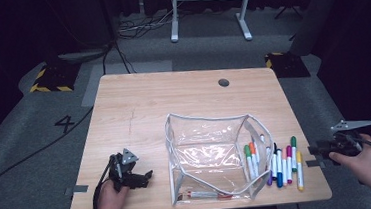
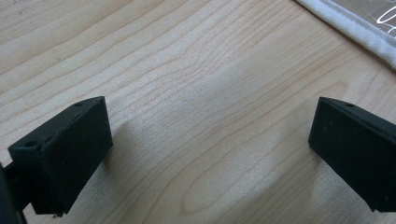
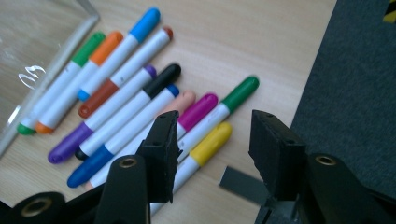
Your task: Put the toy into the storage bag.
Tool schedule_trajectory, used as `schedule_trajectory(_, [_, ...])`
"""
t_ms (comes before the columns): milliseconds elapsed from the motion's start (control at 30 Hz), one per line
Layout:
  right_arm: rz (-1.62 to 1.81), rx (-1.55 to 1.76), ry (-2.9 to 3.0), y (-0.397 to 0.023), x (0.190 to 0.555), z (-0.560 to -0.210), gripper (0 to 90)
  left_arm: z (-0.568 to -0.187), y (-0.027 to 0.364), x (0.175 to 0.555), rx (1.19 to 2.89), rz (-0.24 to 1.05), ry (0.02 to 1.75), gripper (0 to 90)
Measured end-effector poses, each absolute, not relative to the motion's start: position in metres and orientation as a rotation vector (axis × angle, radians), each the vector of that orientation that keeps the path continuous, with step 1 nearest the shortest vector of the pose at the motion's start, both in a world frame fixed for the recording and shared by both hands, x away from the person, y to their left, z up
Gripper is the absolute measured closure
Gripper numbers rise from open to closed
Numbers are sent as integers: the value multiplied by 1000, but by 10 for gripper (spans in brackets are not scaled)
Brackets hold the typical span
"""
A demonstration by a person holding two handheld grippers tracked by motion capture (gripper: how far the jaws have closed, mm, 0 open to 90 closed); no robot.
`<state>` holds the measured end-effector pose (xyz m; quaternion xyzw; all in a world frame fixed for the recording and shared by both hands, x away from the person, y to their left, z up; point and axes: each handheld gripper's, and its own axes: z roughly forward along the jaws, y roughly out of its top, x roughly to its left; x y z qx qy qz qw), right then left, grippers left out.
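Right tongs [image 3: 212, 154] gape empty beside the markers [image 3: 140, 98] — left tongs [image 2: 205, 154] wide open, empty, over the table [image 2: 196, 70].

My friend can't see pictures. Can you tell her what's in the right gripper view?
A row of colourful markers lies side by side on a light wooden table, with the right gripper just in front of them, its two black jaws apart and nothing between them. The yellow-capped marker is nearest the jaws, and a clear plastic pouch sits at the far left.
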<state>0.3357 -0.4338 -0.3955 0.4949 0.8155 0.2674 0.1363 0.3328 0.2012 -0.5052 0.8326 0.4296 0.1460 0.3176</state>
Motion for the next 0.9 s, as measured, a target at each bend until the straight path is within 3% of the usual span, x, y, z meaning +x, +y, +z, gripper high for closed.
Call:
schedule_trajectory(533, [701,1536,2433,-425,323,-463,517,-505,201,333,2187,386,1131,0])
schedule_trajectory(667, [638,1528,2413,-427,322,-464,549,-505,201,333,2191,384,1131,0])
schedule_trajectory(900, [564,1620,2357,-436,319,-465,686,-505,201,333,2191,384,1131,0])
